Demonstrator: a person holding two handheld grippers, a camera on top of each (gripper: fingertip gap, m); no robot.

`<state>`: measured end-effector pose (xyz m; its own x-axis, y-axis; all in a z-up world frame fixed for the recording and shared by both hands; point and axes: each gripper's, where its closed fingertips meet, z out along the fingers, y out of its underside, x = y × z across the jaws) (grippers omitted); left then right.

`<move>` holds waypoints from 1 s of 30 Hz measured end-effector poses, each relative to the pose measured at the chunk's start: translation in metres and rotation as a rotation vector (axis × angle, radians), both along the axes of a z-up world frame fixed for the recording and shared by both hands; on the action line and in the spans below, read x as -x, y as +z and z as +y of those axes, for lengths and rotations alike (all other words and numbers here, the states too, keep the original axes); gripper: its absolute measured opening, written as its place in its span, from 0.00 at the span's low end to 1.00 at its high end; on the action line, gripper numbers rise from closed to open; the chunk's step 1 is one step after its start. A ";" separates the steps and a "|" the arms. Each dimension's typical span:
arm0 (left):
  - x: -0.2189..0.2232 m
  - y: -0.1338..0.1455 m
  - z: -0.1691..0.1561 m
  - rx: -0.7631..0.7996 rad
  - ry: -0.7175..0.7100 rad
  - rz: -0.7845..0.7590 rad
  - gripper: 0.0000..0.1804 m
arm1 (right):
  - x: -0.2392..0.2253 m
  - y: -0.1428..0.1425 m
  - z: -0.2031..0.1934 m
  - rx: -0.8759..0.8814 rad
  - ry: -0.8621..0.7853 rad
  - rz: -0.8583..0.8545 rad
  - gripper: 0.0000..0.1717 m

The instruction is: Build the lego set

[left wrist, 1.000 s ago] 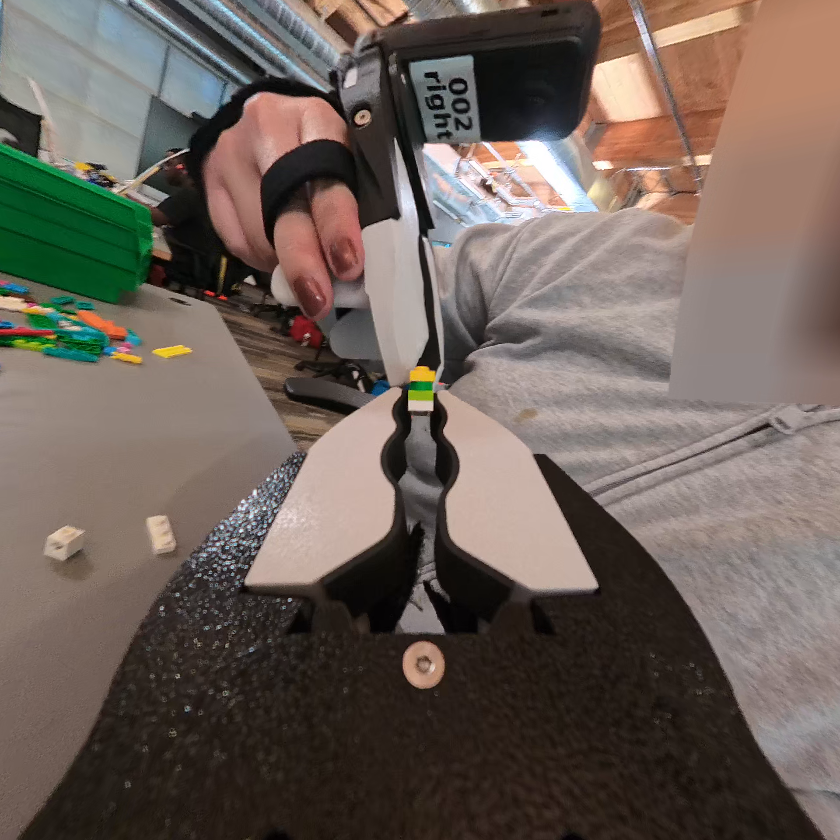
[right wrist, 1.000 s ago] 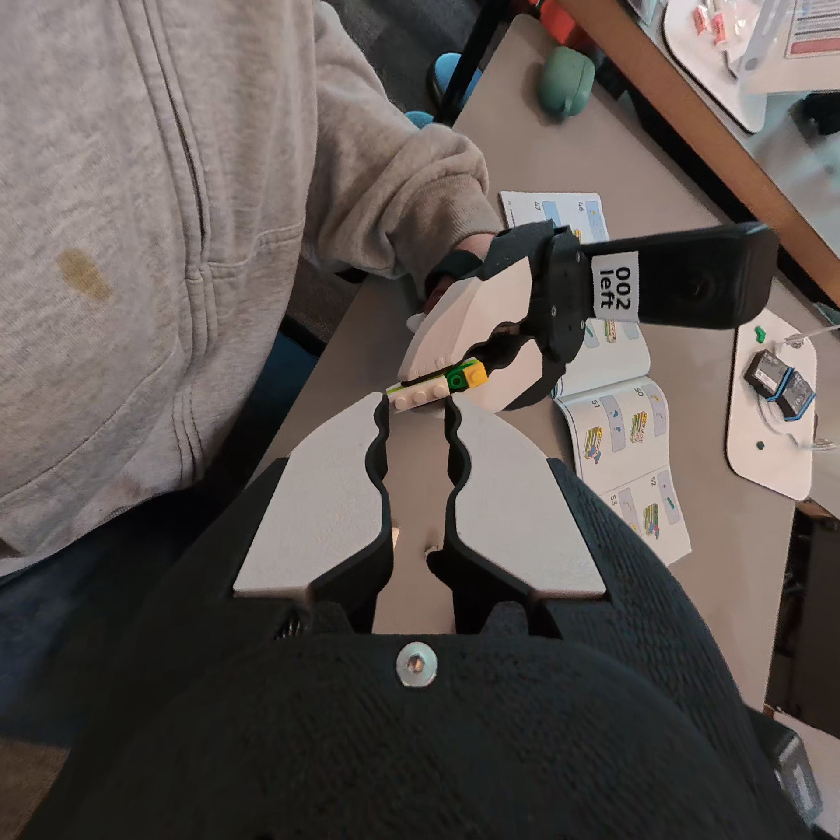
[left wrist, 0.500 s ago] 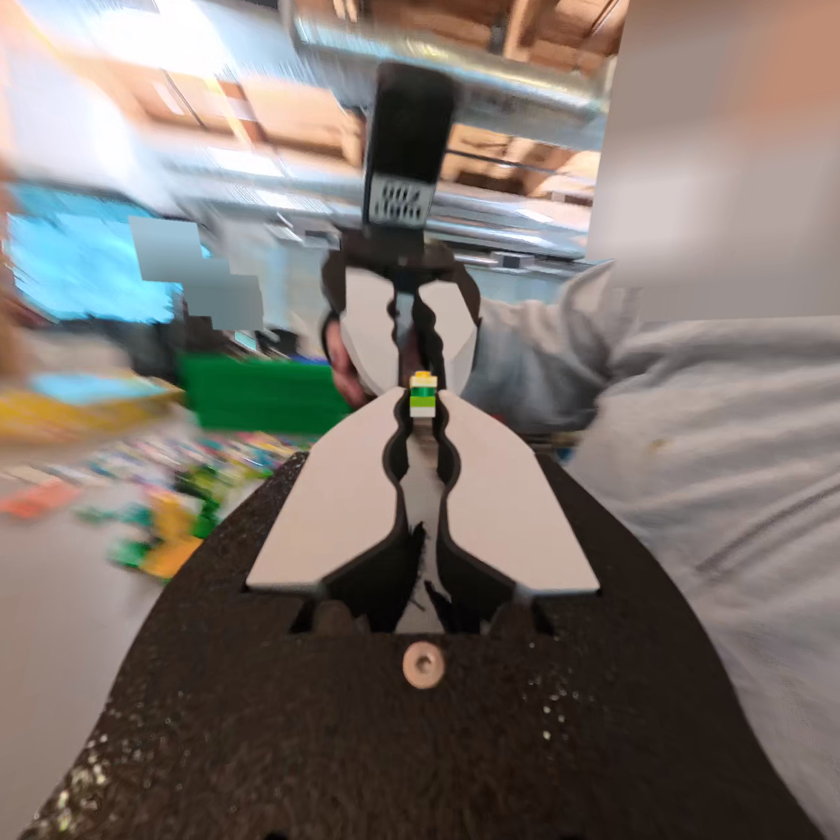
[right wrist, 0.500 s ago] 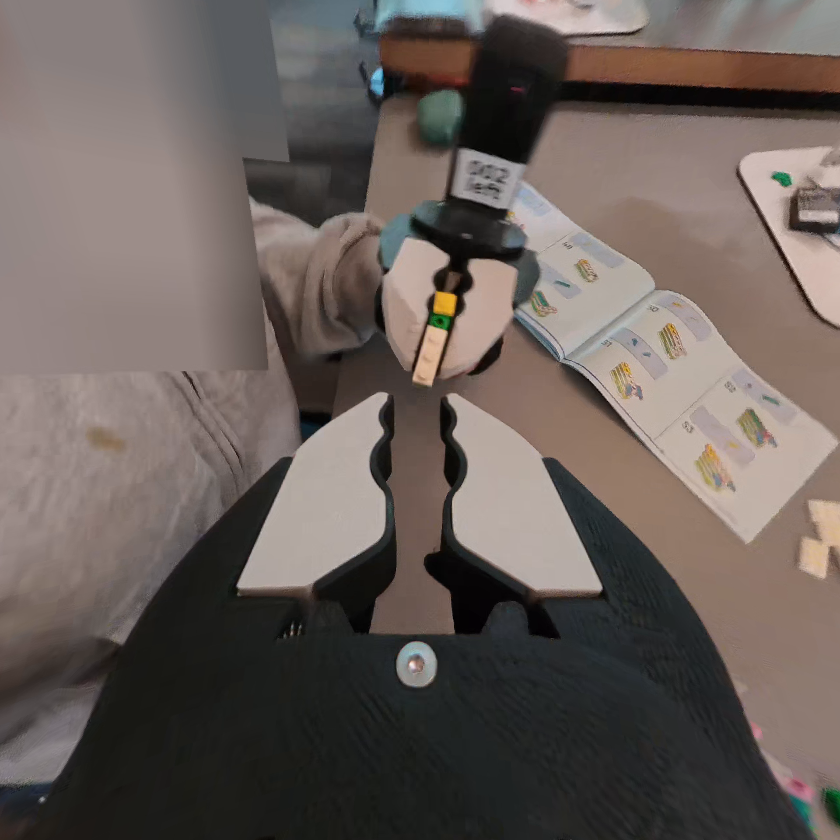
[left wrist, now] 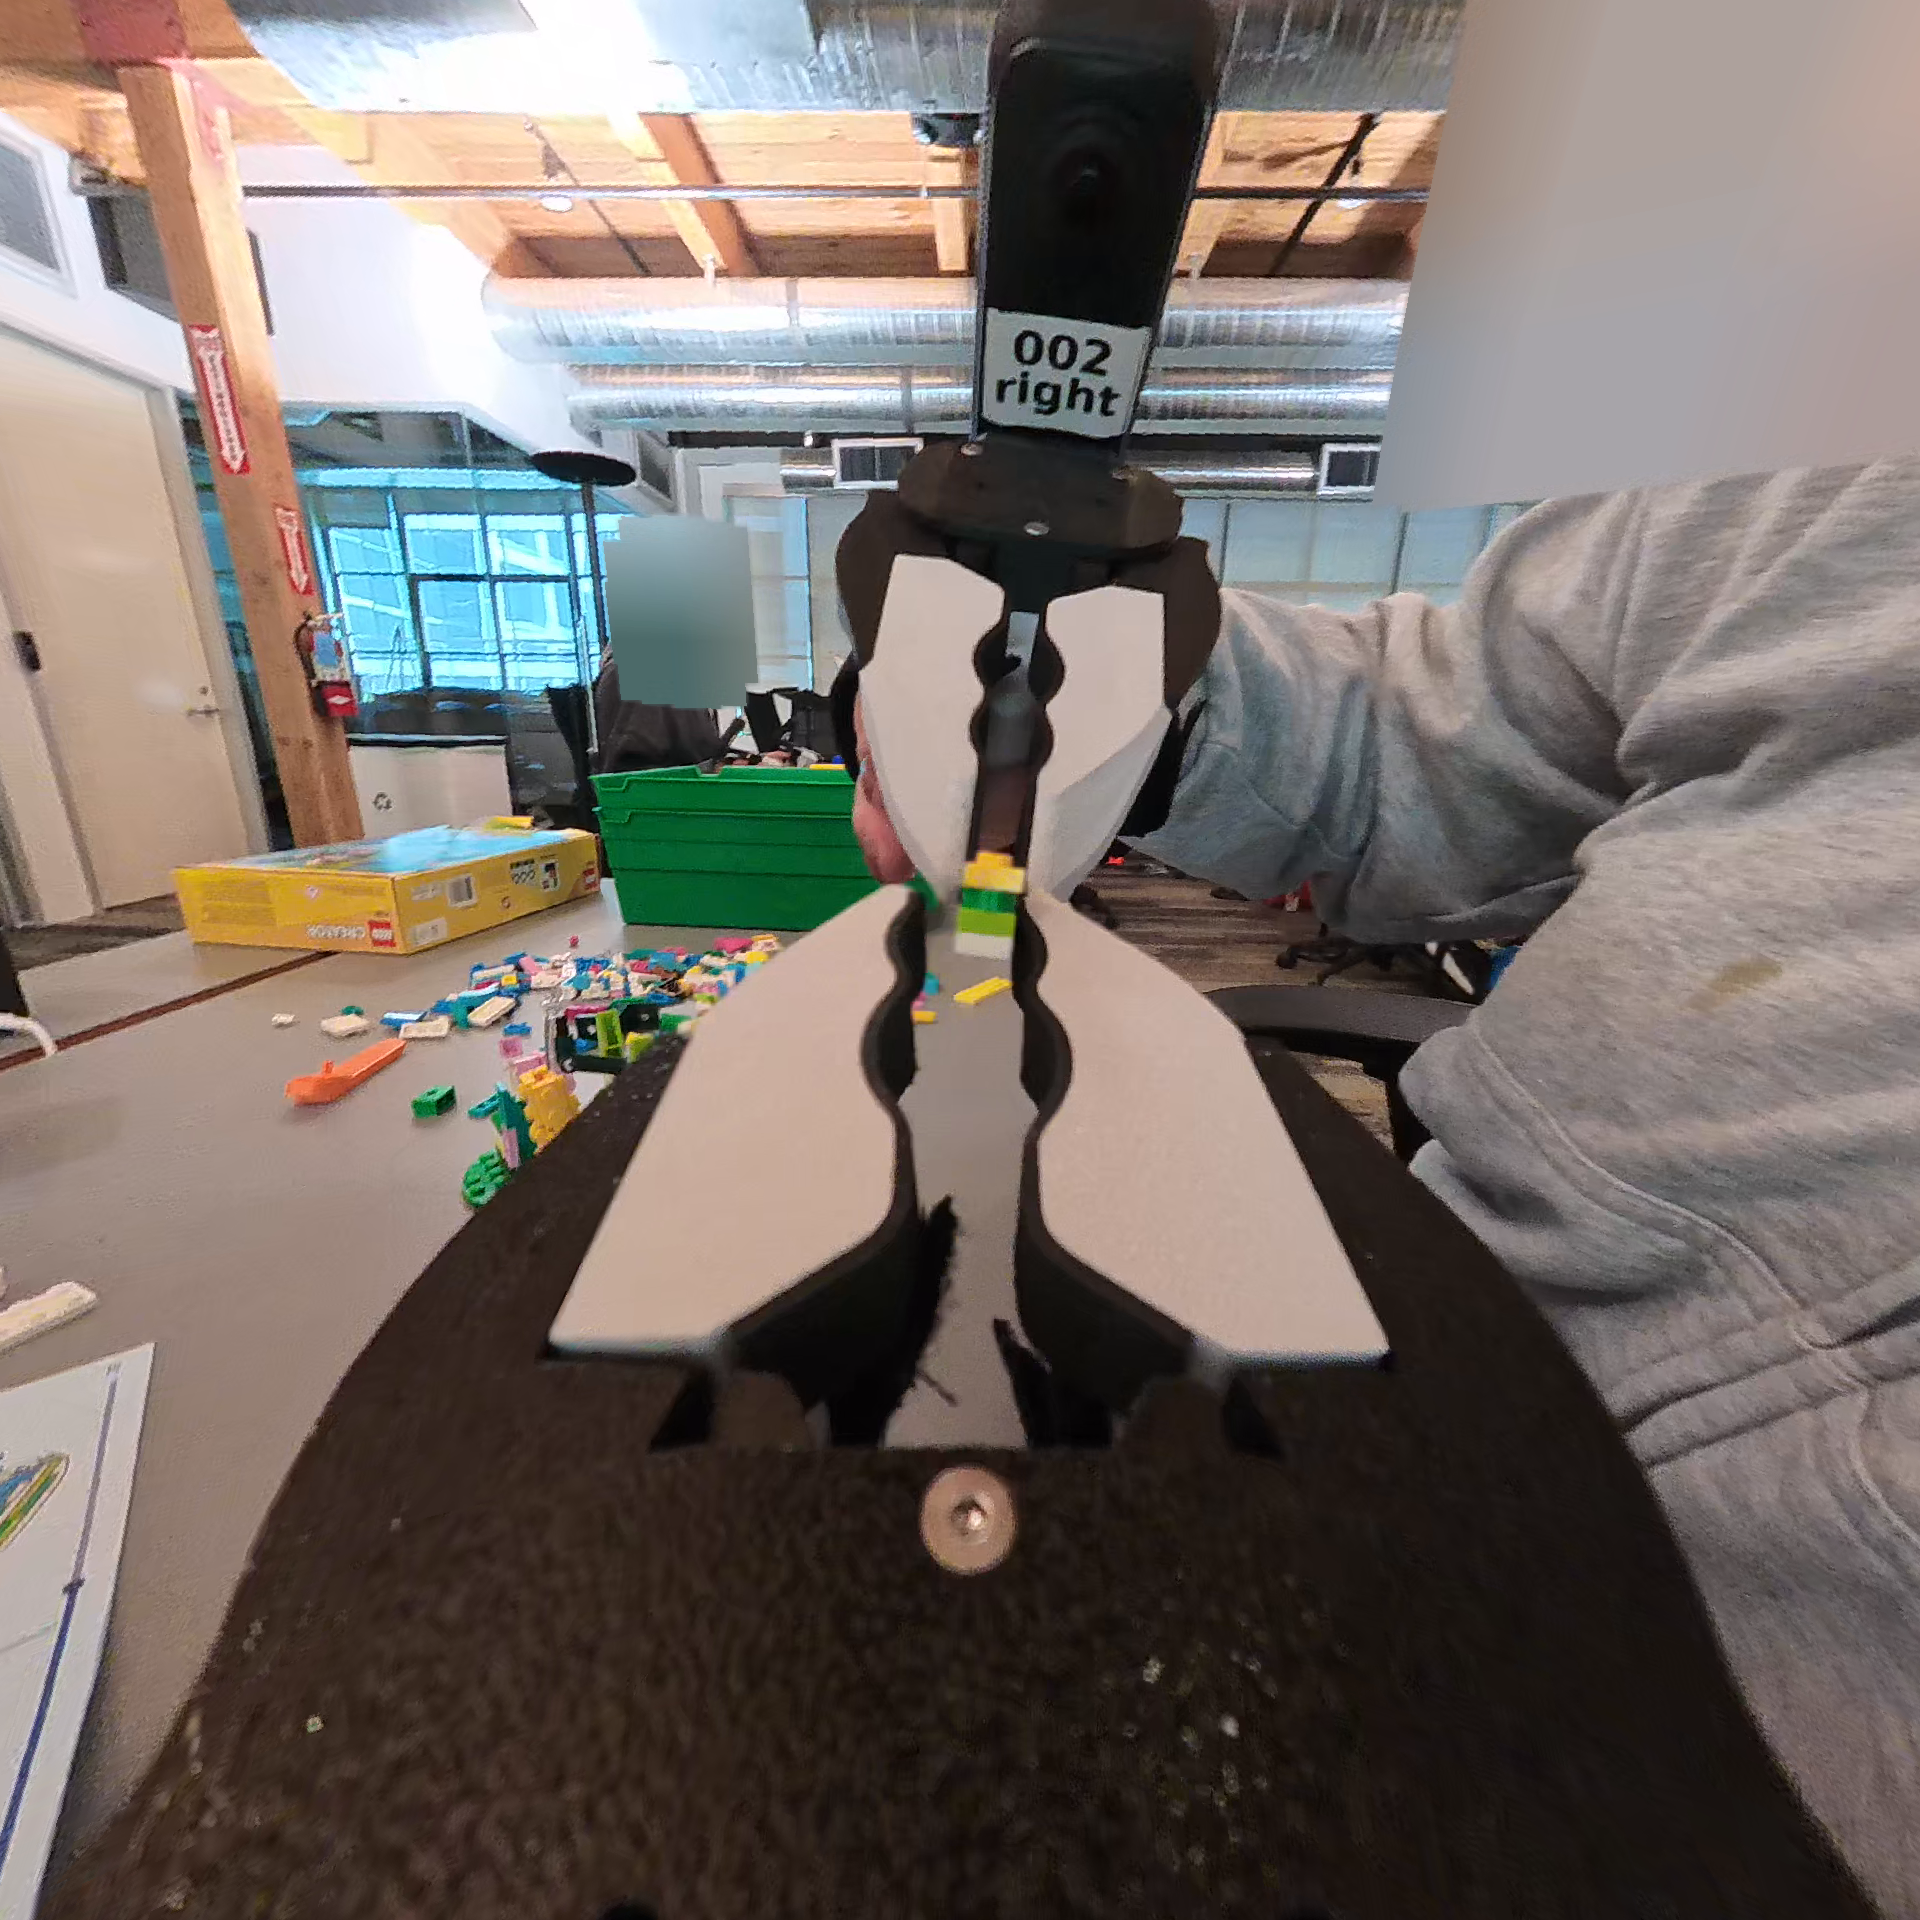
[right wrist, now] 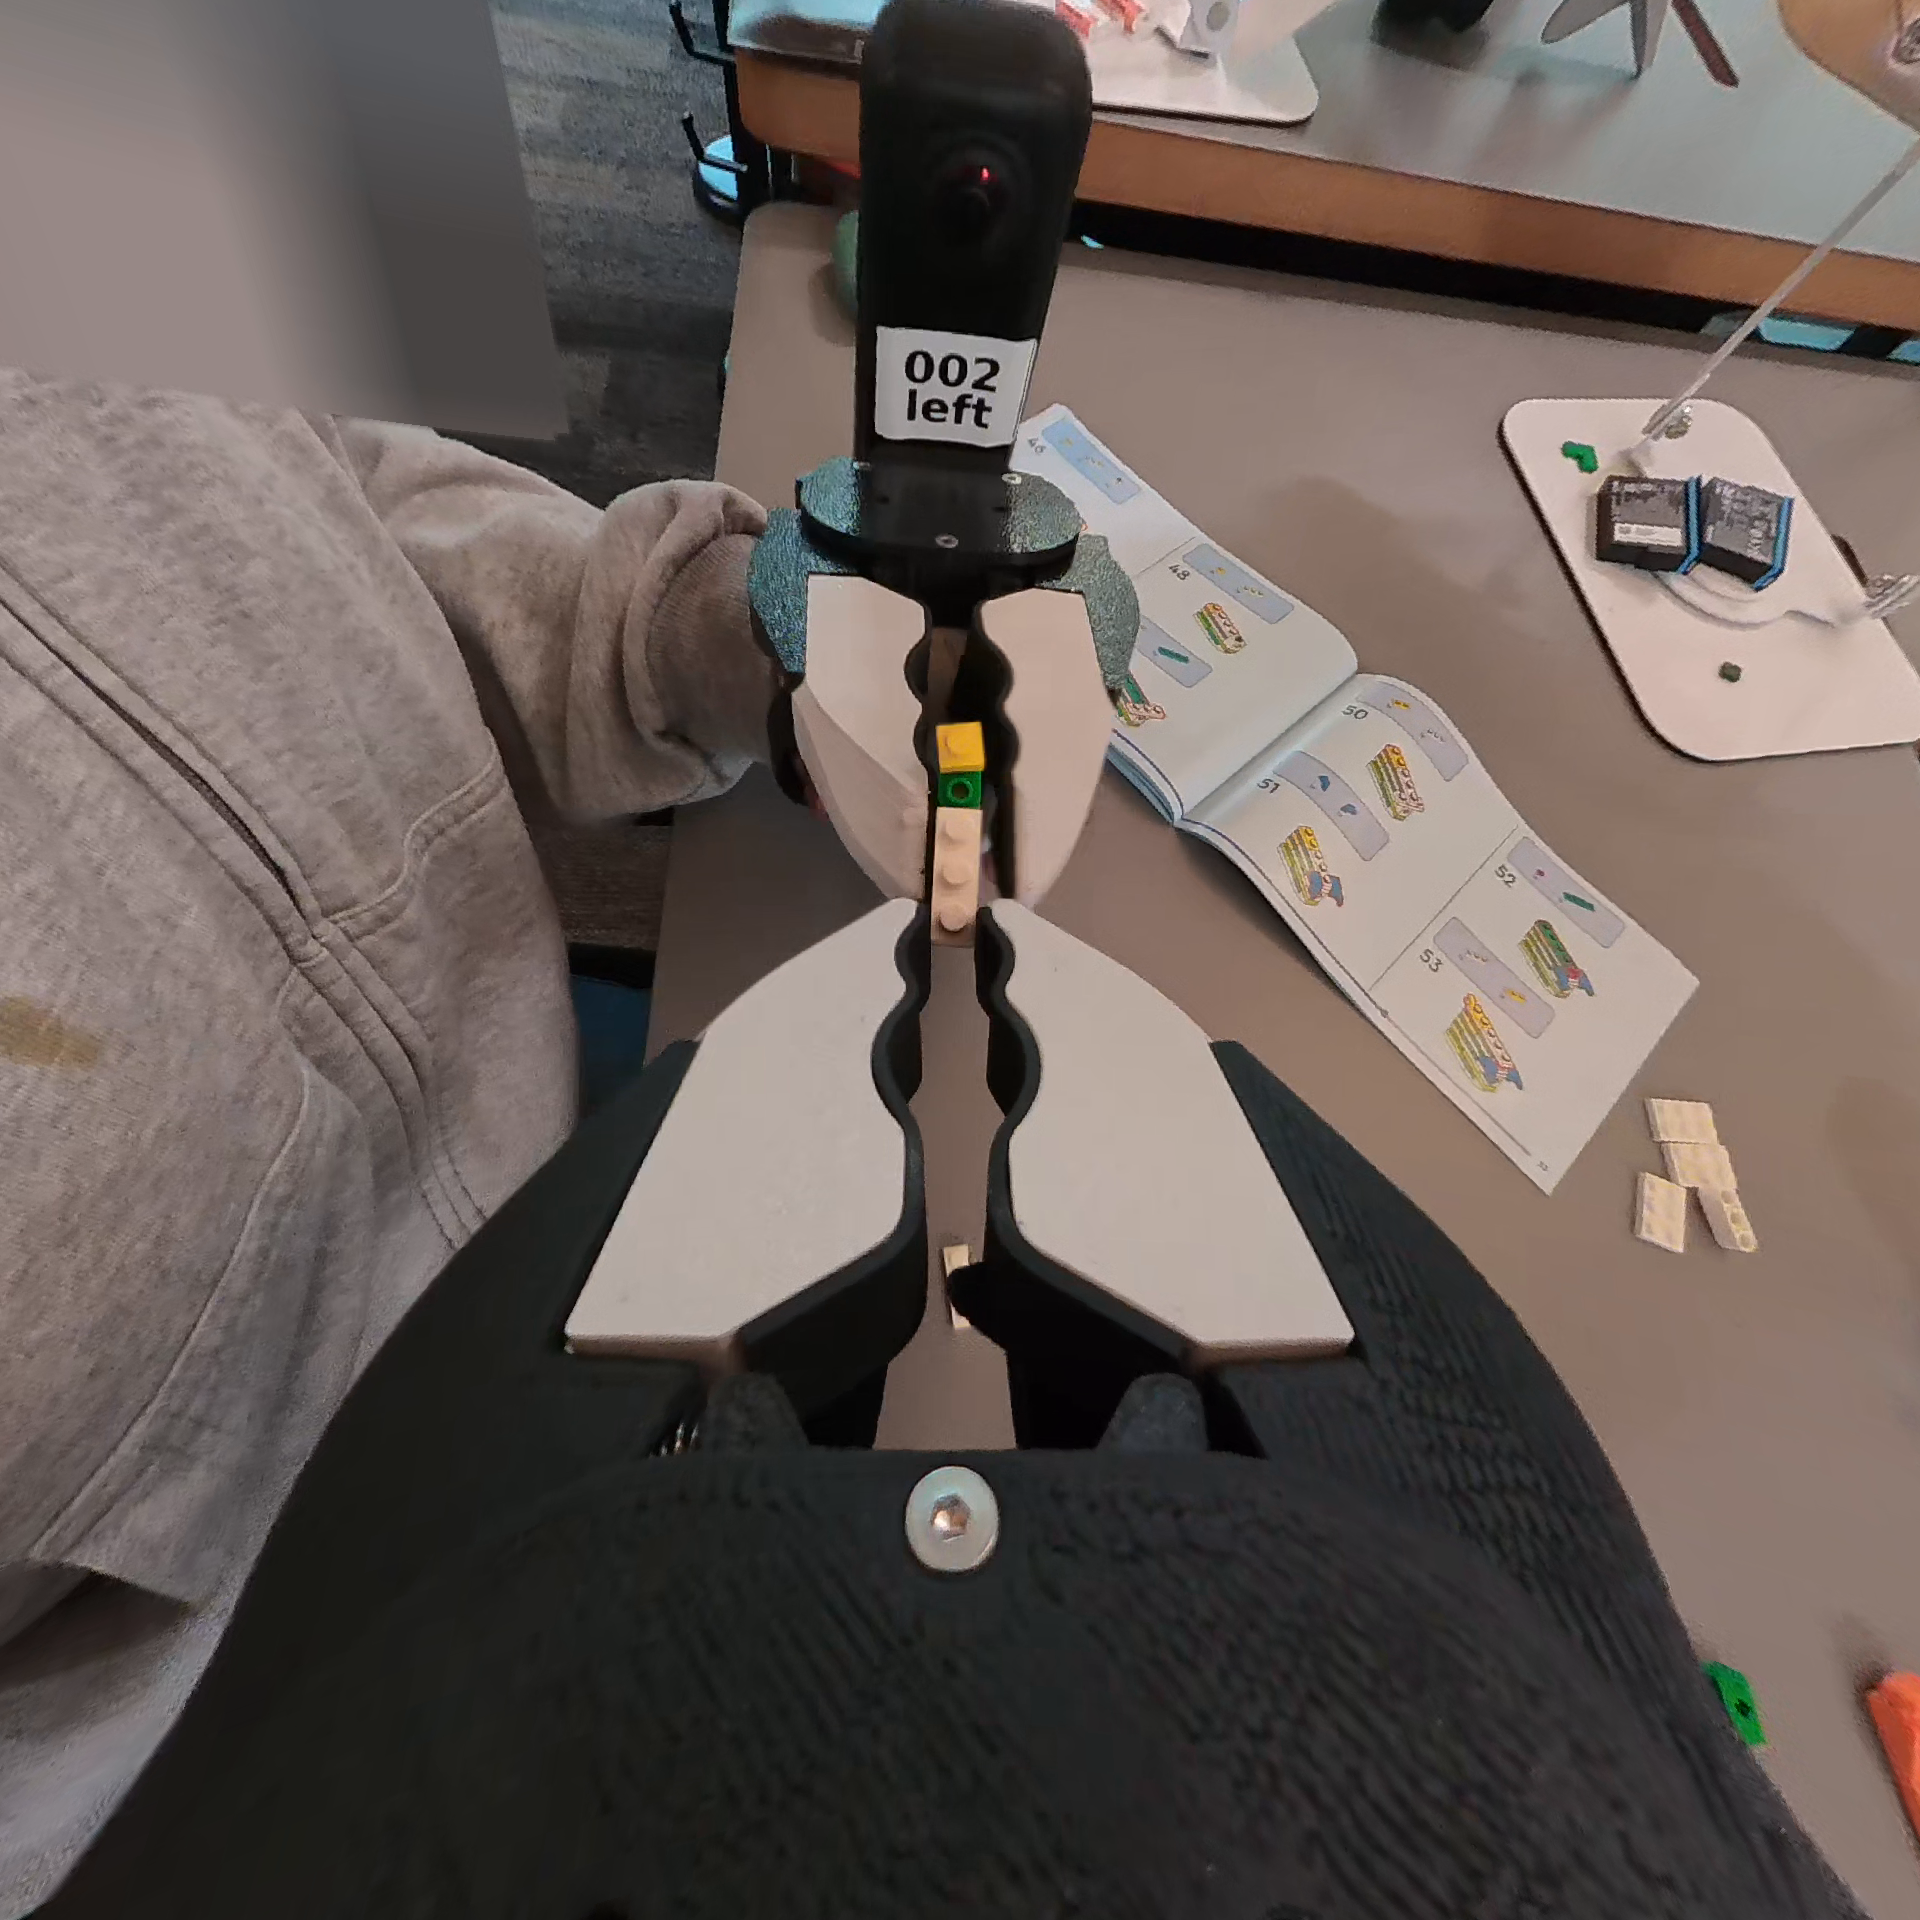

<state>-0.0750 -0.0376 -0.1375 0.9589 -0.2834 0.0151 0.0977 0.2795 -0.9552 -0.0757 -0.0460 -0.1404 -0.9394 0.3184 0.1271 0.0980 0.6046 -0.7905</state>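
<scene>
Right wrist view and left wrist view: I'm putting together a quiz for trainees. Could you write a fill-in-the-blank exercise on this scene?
1. The brick stack at the tips of the right gripper runs white, green, then ___ at its far end.
2. On the grey table, to the right of the stack, lies an open instruction ___.
3. In the left wrist view, the stacked bins behind the loose bricks are ___.

Missing words: yellow; booklet; green.
</scene>
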 end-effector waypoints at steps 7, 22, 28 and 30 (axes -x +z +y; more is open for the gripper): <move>-0.006 -0.013 0.007 0.075 -0.006 0.056 0.04 | -0.001 -0.005 0.004 -0.021 0.020 0.015 0.04; 0.005 -0.017 0.010 0.120 0.166 0.210 0.04 | 0.009 -0.010 0.005 -0.205 -0.033 0.218 0.04; 0.010 -0.019 0.009 0.132 0.190 0.192 0.04 | 0.016 -0.009 0.007 -0.490 -0.023 0.607 0.04; 0.010 -0.018 0.009 0.124 0.194 0.204 0.04 | 0.015 -0.007 0.006 -0.551 -0.007 0.686 0.04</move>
<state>-0.0848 -0.0285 -0.1553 0.9817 -0.1025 -0.1603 -0.1436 0.1538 -0.9776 -0.0907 -0.0400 -0.1476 -0.5975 0.0505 0.8003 -0.2867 0.9186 -0.2721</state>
